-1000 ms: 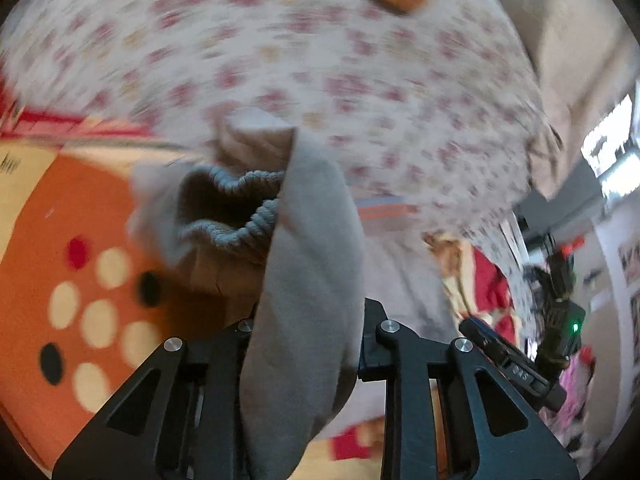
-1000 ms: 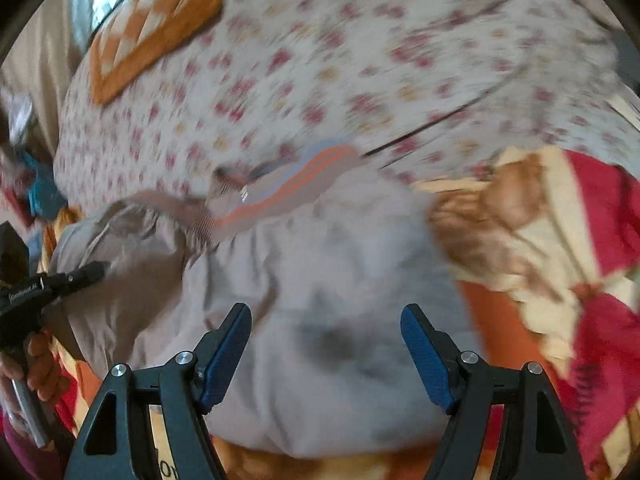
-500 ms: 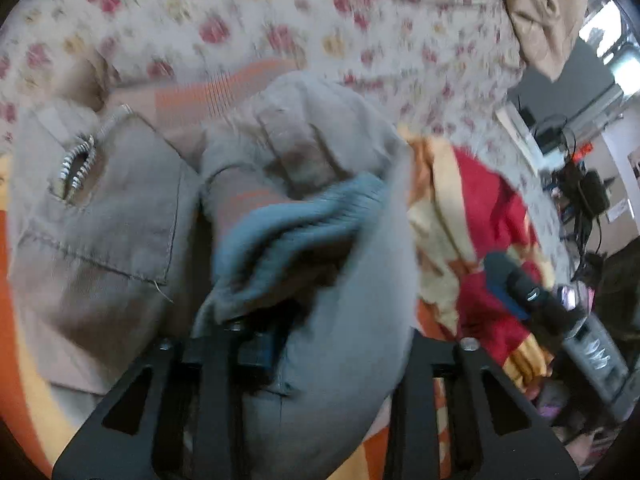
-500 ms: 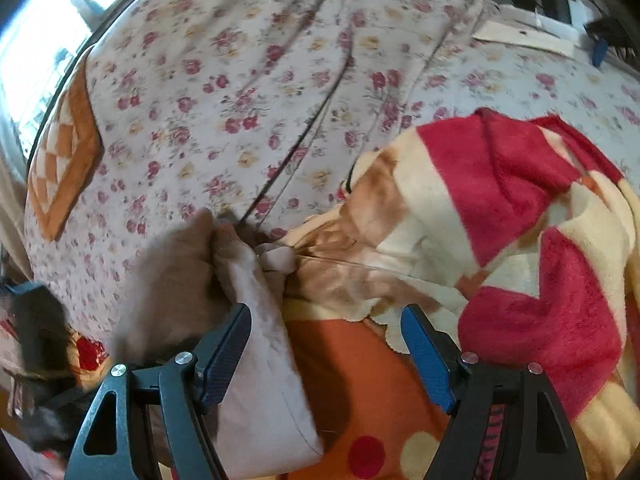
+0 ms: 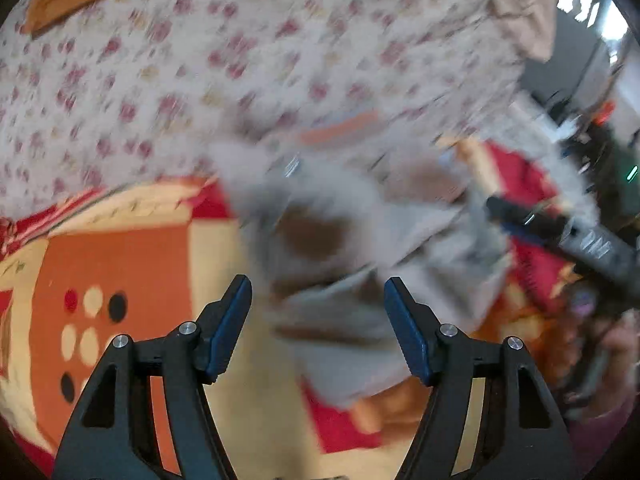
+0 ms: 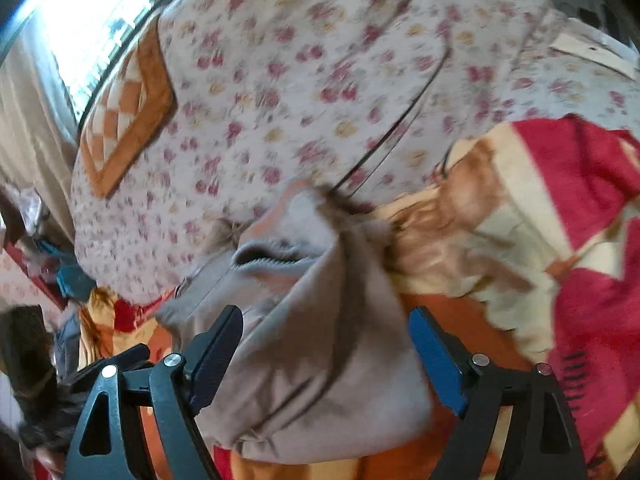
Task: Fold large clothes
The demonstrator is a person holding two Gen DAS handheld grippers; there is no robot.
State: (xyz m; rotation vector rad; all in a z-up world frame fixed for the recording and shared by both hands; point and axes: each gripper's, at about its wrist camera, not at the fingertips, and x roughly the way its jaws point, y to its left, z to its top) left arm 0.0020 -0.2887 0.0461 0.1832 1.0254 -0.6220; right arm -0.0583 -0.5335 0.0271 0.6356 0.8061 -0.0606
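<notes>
Grey garment (image 6: 320, 344) bunched, zipper visible only right view; left tongs (image 5: 317, 320), right tongs (image 6: 326, 344) — both wide open, gripping nothing.

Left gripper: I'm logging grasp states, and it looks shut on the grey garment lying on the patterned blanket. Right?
Not quite. In the left wrist view the left gripper is open, its jaws spread apart; the grey garment does lie on the patterned blanket.

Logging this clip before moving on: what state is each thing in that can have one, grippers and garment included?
left gripper: open, holding nothing, grey garment beyond its fingers.
right gripper: open, fingers on either side of the garment bundle.
grey garment: bunched in a heap, not flat; zipper partly open.
red and orange blanket: rumpled under the garment.
floral bedsheet: spread over the bed.
</notes>
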